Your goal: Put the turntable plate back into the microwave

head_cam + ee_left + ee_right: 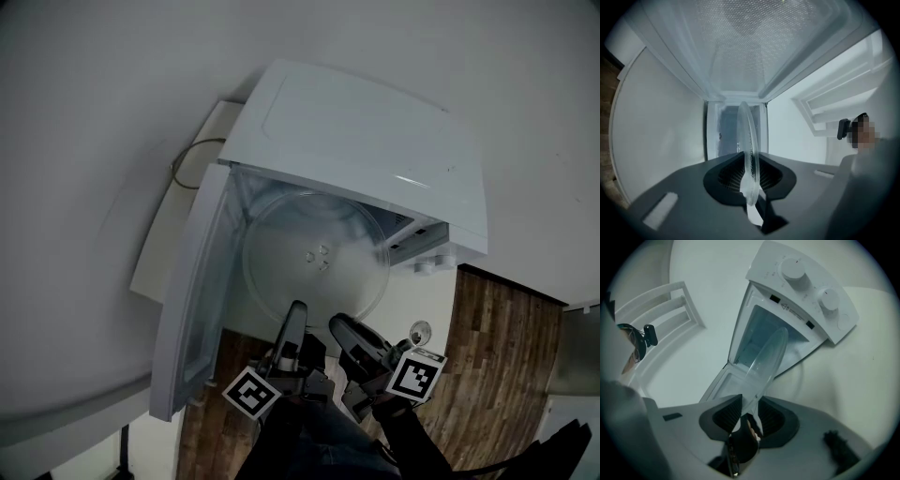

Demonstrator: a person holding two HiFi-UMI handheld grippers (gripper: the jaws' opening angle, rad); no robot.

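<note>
The clear glass turntable plate hangs level in front of the open cavity of the white microwave, its far part reaching inside. My left gripper and right gripper are both shut on its near rim, side by side. In the left gripper view the plate stands edge-on, clamped in the left gripper, with the cavity straight ahead. In the right gripper view the plate runs from the right gripper toward the microwave, whose two knobs show.
The microwave door hangs open at the left, close beside the plate. A cable loops behind the microwave on the white counter. A small round glass object sits near the wooden surface at the right.
</note>
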